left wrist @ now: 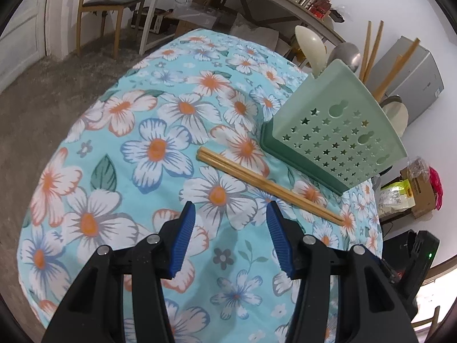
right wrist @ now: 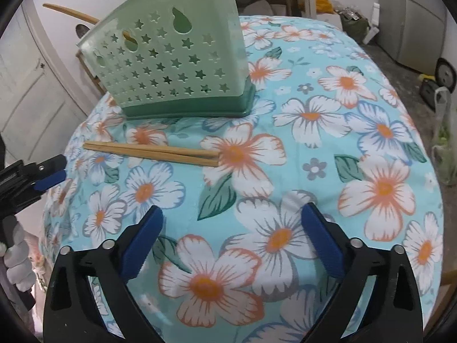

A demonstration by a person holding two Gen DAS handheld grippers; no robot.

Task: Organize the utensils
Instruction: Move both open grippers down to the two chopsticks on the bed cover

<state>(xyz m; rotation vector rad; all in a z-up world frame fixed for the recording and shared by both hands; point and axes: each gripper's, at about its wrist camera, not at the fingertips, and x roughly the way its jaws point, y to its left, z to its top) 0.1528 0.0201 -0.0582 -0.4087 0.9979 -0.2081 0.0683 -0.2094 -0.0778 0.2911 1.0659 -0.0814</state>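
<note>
A pair of wooden chopsticks lies flat on the flowered tablecloth, just in front of a green utensil holder with star-shaped holes. Standing in the holder are a cream spoon, a metal ladle and more chopsticks. My left gripper hangs open over bare cloth, a little short of the chopsticks. Spread wide, my right gripper is open above the cloth, nearer than the chopsticks' thick ends. Nothing sits between either pair of fingers. The left gripper's fingers show at the right wrist view's left edge.
The table's flowered cloth drops off to the floor on all sides. A wooden chair and a long shelf with clutter stand behind. A gloved hand shows at the lower left of the right wrist view.
</note>
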